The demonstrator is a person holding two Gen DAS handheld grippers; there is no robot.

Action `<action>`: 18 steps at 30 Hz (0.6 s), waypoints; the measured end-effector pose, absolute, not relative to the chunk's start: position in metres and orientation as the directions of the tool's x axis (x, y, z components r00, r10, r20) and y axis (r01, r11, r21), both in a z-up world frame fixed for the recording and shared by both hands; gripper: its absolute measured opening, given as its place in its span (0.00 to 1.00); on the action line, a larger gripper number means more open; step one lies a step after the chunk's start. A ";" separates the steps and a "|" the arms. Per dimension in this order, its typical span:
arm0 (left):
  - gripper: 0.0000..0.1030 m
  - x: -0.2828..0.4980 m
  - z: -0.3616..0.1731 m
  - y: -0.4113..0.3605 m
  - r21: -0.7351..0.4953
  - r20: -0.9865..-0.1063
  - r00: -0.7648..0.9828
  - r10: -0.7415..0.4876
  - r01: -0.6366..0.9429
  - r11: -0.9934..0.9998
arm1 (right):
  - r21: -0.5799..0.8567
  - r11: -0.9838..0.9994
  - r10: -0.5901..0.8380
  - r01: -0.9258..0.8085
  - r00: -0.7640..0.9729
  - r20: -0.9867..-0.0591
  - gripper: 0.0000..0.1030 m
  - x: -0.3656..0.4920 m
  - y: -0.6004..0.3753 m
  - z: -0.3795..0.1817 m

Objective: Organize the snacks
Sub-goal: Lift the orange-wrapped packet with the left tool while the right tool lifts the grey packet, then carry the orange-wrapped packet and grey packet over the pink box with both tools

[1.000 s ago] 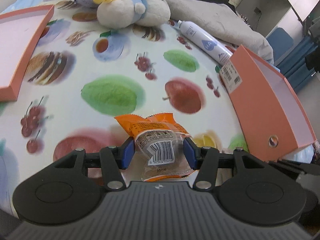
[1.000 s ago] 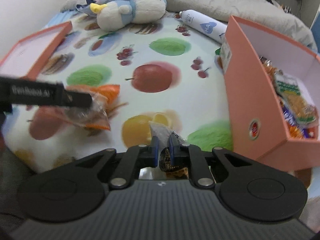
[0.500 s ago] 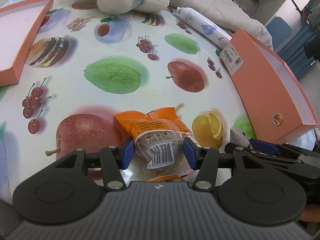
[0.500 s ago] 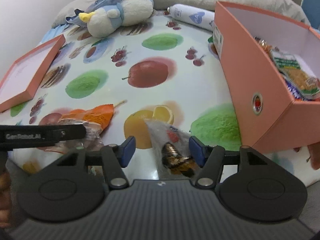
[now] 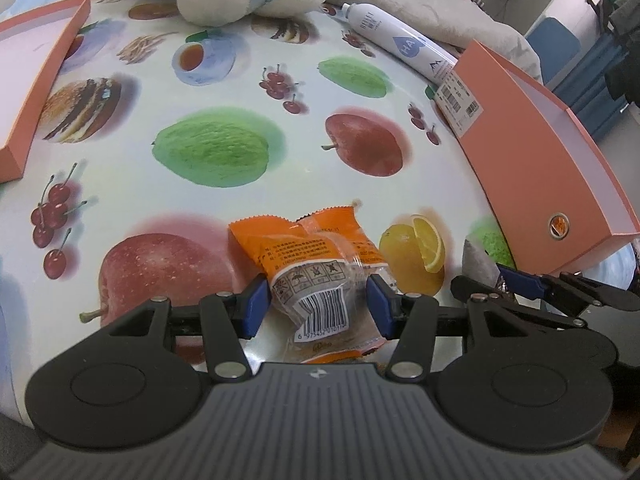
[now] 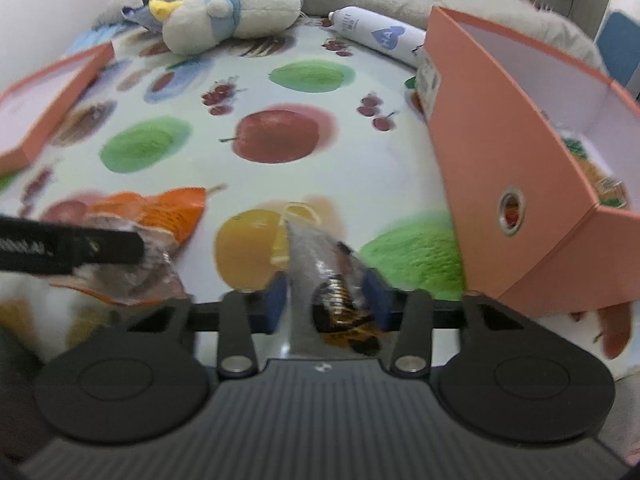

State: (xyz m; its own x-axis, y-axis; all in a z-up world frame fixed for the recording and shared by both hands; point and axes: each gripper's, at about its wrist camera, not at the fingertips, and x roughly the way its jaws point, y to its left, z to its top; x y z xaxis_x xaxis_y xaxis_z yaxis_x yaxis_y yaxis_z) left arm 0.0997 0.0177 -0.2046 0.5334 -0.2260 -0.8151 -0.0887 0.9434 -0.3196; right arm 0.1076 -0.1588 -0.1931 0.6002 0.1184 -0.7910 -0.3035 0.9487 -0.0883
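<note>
Left wrist view: the left tongs [image 5: 318,306] sit half open, pads pressing an orange snack packet [image 5: 320,276] on the fruit-print worktop [image 5: 224,92], left of the orange box [image 5: 532,168].

Right wrist view: the right tongs [image 6: 326,300], just closing, straddle a dark-wrapped snack [image 6: 336,296]; contact is blurred.

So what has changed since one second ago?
The right gripper let go of the dark snack packet, opened wide, and its jaws have just been closing around it again. The left gripper keeps holding the orange packet. The box stayed put.
</note>
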 end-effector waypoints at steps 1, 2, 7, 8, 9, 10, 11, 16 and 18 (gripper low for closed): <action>0.57 0.101 -0.205 0.016 -0.317 -0.816 0.532 -0.227 -0.082 0.945 | -0.089 0.948 0.120 -0.306 0.600 -0.791 0.38 0.108 -0.160 -0.193; 0.57 0.103 -0.205 0.014 -0.314 -0.817 0.530 -0.228 -0.076 0.946 | -0.089 0.949 0.118 -0.303 0.601 -0.791 0.34 0.109 -0.162 -0.192; 0.56 0.110 -0.200 0.008 -0.292 -0.820 0.527 -0.224 -0.048 0.955 | -0.041 0.957 0.142 -0.286 0.589 -0.795 0.24 0.112 -0.170 -0.186; 0.56 0.111 -0.198 0.006 -0.288 -0.820 0.528 -0.223 -0.042 0.957 | -0.036 0.959 0.144 -0.282 0.591 -0.794 0.24 0.113 -0.171 -0.185; 0.56 0.112 -0.197 0.004 -0.289 -0.819 0.528 -0.225 -0.040 0.957 | -0.030 0.960 0.147 -0.278 0.591 -0.793 0.23 0.113 -0.172 -0.184; 0.56 0.112 -0.196 0.004 -0.292 -0.818 0.528 -0.227 -0.041 0.956 | -0.023 0.961 0.150 -0.274 0.591 -0.792 0.23 0.114 -0.173 -0.182; 0.56 0.113 -0.195 0.003 -0.295 -0.817 0.529 -0.230 -0.041 0.955 | -0.015 0.963 0.153 -0.269 0.592 -0.791 0.23 0.113 -0.175 -0.181; 0.55 0.113 -0.186 -0.001 -0.307 -0.810 0.531 -0.246 -0.026 0.951 | 0.032 0.969 0.176 -0.244 0.600 -0.781 0.22 0.113 -0.184 -0.171; 0.55 0.114 -0.180 -0.003 -0.302 -0.807 0.536 -0.248 -0.013 0.953 | 0.045 0.971 0.181 -0.233 0.604 -0.776 0.22 0.113 -0.187 -0.166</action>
State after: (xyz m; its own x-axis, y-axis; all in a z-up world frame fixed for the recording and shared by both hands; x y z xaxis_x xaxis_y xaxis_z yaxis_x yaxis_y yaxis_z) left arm 0.1135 -0.0029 -0.1803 0.5361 -0.2483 -0.8068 -0.0130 0.9532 -0.3020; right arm 0.1131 -0.1873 -0.1665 0.6040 0.1811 -0.7761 -0.2330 0.9714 0.0454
